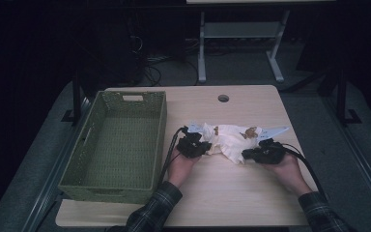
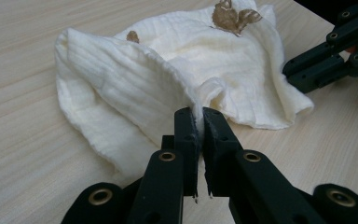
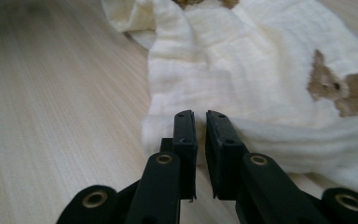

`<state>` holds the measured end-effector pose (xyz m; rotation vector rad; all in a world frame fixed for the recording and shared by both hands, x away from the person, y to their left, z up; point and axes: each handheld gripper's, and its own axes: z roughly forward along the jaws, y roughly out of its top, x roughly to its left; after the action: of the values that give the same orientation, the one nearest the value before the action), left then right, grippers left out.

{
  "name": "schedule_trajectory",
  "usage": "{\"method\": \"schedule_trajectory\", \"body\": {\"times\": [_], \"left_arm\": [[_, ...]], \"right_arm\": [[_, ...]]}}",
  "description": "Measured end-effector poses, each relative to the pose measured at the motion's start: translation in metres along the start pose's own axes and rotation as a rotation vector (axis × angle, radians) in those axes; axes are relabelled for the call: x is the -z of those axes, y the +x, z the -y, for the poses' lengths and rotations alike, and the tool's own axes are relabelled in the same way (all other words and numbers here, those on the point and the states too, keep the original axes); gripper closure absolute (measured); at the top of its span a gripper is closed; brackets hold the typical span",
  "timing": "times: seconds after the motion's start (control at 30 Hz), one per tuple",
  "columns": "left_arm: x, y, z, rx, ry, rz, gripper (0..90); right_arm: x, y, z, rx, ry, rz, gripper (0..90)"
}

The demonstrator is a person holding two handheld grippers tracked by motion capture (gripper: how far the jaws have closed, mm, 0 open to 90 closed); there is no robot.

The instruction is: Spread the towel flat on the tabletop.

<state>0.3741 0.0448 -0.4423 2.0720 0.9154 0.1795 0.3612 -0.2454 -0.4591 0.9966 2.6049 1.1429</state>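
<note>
While the left gripper (image 2: 199,116) pinches a raised fold of the cream muslin cloth (image 2: 177,65) on the wooden table (image 1: 232,193), the right gripper (image 3: 200,116) stands nearly shut, gripping nothing, at its edge; the high view adds a green woven basket (image 1: 160,140) just left

Dim room — grey carpet (image 1: 251,67), white-legged desk (image 1: 241,29) behind.

In the high view the person's sleeves (image 1: 155,209) run off the bottom edge. The cloth (image 1: 229,137) covers part of a pale sheet (image 1: 275,130); what that is cannot be told. In the right gripper view the cloth's brown print (image 3: 340,91) is cut by the edge, unreadable.
</note>
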Motion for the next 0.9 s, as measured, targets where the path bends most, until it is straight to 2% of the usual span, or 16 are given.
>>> {"method": "schedule_trajectory", "body": {"times": [0.1,0.17,0.23,0.37,0.5,0.6,0.67,0.9], "left_arm": [[-0.001,0.000,0.000,0.006,-0.002,0.001,84.4],[-0.001,0.000,0.000,0.005,-0.001,0.003,84.4],[-0.001,0.000,0.000,0.004,0.000,0.003,84.4],[-0.001,0.001,0.001,0.007,0.003,0.004,84.4],[-0.001,0.001,0.000,0.010,-0.001,0.003,84.7],[0.001,0.001,0.000,0.008,-0.008,0.003,85.1],[0.004,0.000,-0.002,0.008,-0.023,-0.003,85.2],[0.015,-0.003,-0.009,-0.004,-0.052,-0.027,85.2]], "right_arm": [[-0.003,0.005,0.001,0.008,0.011,-0.031,79.2],[-0.005,0.009,0.002,0.022,0.021,-0.033,77.6],[-0.004,0.011,0.003,0.008,0.020,-0.054,74.8],[-0.010,0.014,0.005,0.036,0.041,-0.046,70.5],[-0.011,0.016,0.006,0.059,0.038,0.003,83.9],[-0.009,0.015,0.006,0.075,0.050,0.019,86.3],[-0.004,0.013,0.007,0.081,0.056,0.031,86.5],[0.032,-0.004,0.016,0.017,-0.004,0.053,86.7]]}}
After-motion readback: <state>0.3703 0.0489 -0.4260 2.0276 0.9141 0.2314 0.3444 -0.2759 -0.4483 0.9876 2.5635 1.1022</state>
